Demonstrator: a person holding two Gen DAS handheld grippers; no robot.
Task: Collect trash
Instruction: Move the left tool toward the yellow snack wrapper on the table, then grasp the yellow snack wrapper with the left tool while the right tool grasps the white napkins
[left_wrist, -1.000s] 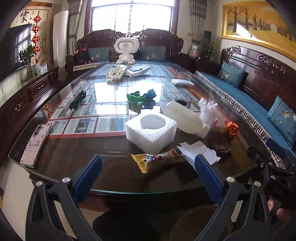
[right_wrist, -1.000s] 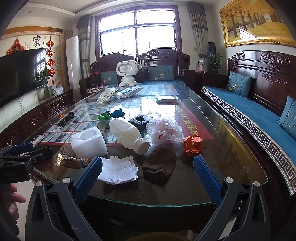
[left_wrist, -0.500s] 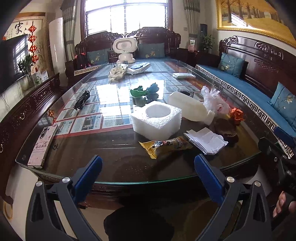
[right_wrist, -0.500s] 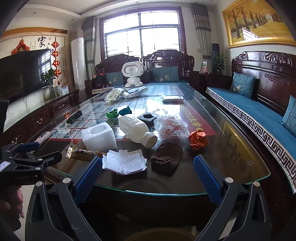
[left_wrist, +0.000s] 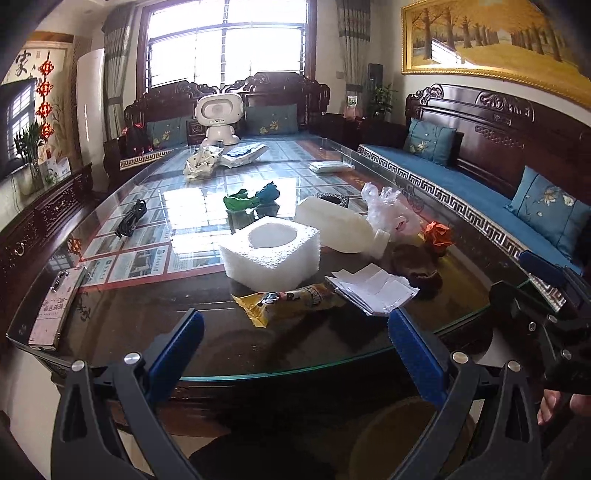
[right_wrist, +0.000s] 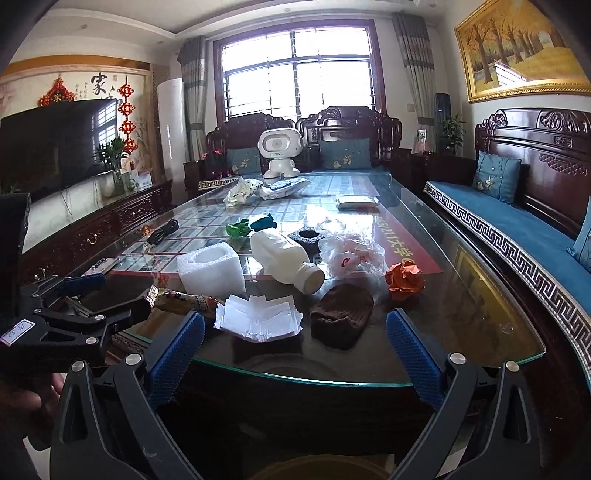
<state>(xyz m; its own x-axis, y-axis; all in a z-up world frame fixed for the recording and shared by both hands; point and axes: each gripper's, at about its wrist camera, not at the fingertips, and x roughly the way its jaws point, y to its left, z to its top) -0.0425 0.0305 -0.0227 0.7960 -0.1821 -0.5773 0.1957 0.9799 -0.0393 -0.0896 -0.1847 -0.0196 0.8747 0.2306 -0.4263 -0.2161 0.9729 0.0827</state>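
Note:
Trash lies on the near end of a glass-topped table (left_wrist: 155, 332): a white foam block (left_wrist: 271, 254), a yellow snack wrapper (left_wrist: 288, 301), white folded papers (left_wrist: 373, 288), a white plastic bottle (left_wrist: 336, 229) on its side, a clear plastic bag (left_wrist: 388, 212), an orange paper ball (left_wrist: 437, 234) and a brown knit lump (right_wrist: 341, 314). My left gripper (left_wrist: 295, 343) is open and empty, in front of the table edge. My right gripper (right_wrist: 295, 347) is open and empty, facing the papers (right_wrist: 258, 321) and the bottle (right_wrist: 284, 256).
A phone (left_wrist: 59, 301) lies at the table's left edge and a black cable (left_wrist: 131, 218) further back. Green and blue scraps (left_wrist: 251, 197), a white robot toy (left_wrist: 218, 118) and packets sit at the far end. Wooden sofas with blue cushions (left_wrist: 461, 188) flank the table. A round bin rim (left_wrist: 402, 439) shows below.
Both grippers have pulled back and risen from the table edge, so the trash looks smaller and further away. Both stay open.

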